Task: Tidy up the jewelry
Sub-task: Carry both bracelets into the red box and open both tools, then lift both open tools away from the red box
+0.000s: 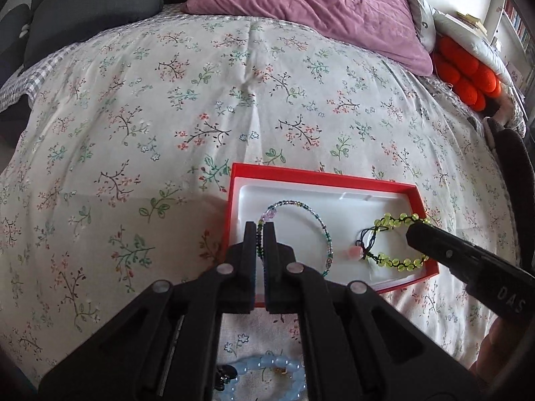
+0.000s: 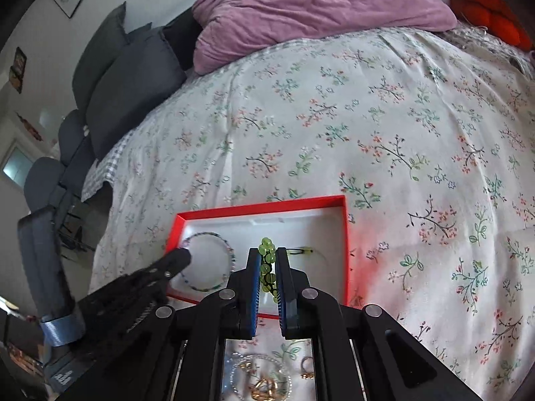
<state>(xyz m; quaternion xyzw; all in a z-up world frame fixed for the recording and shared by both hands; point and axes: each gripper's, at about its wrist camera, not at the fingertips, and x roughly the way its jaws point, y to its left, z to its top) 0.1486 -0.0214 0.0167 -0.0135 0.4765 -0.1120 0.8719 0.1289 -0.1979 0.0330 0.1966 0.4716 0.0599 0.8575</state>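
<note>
A red box (image 1: 321,175) (image 2: 260,205) with a white insert lies on the floral bedspread. Inside it on the left rests a thin hoop bracelet of small multicoloured beads (image 1: 321,224) (image 2: 230,254). My left gripper (image 1: 260,225) (image 2: 182,255) is shut on that hoop's left side. To the right lies a green bead bracelet (image 1: 394,262) (image 2: 265,245) on black cord with a pink charm (image 1: 356,252). My right gripper (image 2: 267,250) (image 1: 413,230) is shut on its beads, low inside the box.
Loose jewelry lies on the bedspread in front of the box: a pale blue bead bracelet (image 1: 267,371), a clear bead bracelet (image 2: 234,367) and gold pieces (image 2: 264,387). A purple pillow (image 1: 317,10), an orange cushion (image 1: 468,77) and grey cushions (image 2: 127,83) sit farther back.
</note>
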